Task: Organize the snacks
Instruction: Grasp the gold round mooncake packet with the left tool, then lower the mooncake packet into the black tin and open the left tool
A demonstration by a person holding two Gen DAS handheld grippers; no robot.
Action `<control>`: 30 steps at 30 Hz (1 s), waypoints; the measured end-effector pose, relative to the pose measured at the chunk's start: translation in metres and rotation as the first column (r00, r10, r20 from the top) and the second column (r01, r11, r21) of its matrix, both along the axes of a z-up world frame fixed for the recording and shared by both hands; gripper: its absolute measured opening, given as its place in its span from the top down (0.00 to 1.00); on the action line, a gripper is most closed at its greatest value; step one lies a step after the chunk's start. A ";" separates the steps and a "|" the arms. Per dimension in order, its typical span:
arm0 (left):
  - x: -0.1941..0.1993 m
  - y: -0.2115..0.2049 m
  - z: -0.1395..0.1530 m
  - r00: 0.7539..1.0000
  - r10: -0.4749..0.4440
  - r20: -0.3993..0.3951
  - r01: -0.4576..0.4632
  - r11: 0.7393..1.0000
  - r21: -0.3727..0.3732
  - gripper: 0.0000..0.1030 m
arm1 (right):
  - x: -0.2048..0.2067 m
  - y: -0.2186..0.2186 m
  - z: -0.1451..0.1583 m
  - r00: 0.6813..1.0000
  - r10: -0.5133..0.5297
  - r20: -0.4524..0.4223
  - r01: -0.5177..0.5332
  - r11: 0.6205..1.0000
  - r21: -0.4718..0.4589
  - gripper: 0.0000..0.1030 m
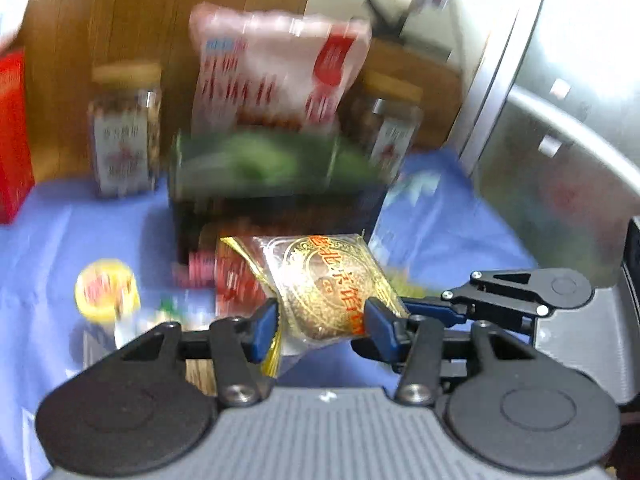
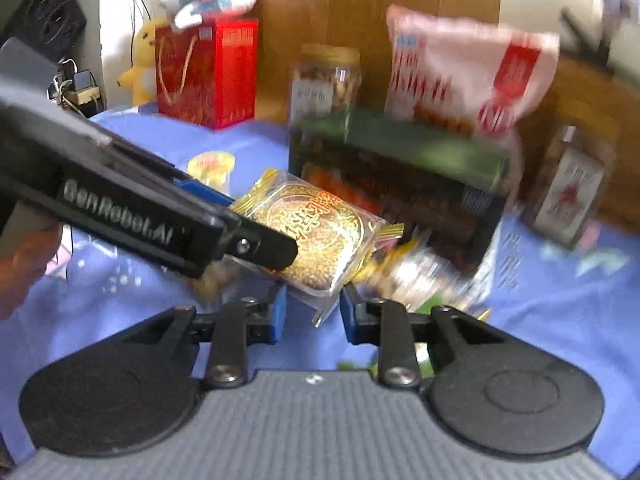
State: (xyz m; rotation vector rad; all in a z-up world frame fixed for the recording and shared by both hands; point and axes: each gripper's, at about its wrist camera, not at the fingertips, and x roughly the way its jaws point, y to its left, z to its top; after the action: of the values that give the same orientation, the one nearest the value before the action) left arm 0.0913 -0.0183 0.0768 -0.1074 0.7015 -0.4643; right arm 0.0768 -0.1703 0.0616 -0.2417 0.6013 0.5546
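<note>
Left tool (image 1: pixel 320 320) gripping gold snack packet (image 1: pixel 324 284); dark box (image 1: pixel 276 196) lying straight ahead, beyond packet. Right tool (image 2: pixel 312 312) gaping just under packet corner.

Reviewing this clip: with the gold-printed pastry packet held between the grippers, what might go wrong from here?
1. The left gripper pinches the gold-printed clear pastry packet only by its lower part; the slick film may slip.
2. The right gripper, jaws open around the packet's corner, sits close to the left one, so they could collide.
3. The dark open snack box looks crowded; pushing the packet in may crush it.
</note>
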 end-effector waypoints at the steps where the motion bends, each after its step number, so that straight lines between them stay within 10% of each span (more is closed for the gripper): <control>1: -0.001 0.001 0.013 0.999 0.000 0.038 0.000 1.000 -0.007 0.55 | 0.003 0.000 0.014 1.000 -0.005 0.027 0.005 1.000 0.006 0.70; 8: 0.020 -0.011 0.128 0.952 0.022 0.304 -0.035 0.999 0.038 0.53 | 0.043 0.006 0.131 0.974 -0.026 0.227 0.034 0.999 -0.031 0.70; 12: 0.054 -0.012 0.159 0.943 0.050 0.328 -0.059 0.998 0.017 0.53 | 0.072 0.001 0.158 0.965 -0.049 0.259 0.055 0.998 -0.016 0.70; 23: 0.153 -0.016 0.005 0.995 0.097 -0.004 -0.097 0.993 0.074 0.52 | 0.155 0.008 0.005 0.992 -0.110 -0.058 0.109 0.994 -0.013 0.70; 30: 0.172 -0.022 -0.019 0.990 0.136 -0.034 -0.131 0.983 0.127 0.49 | 0.176 0.014 -0.015 0.982 -0.147 -0.116 0.142 0.989 -0.047 0.65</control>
State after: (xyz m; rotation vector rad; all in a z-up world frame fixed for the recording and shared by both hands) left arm 0.2637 -0.0401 0.0578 -0.0467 0.7580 -0.2900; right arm 0.2524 -0.1562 0.0463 -0.2008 0.7398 0.4194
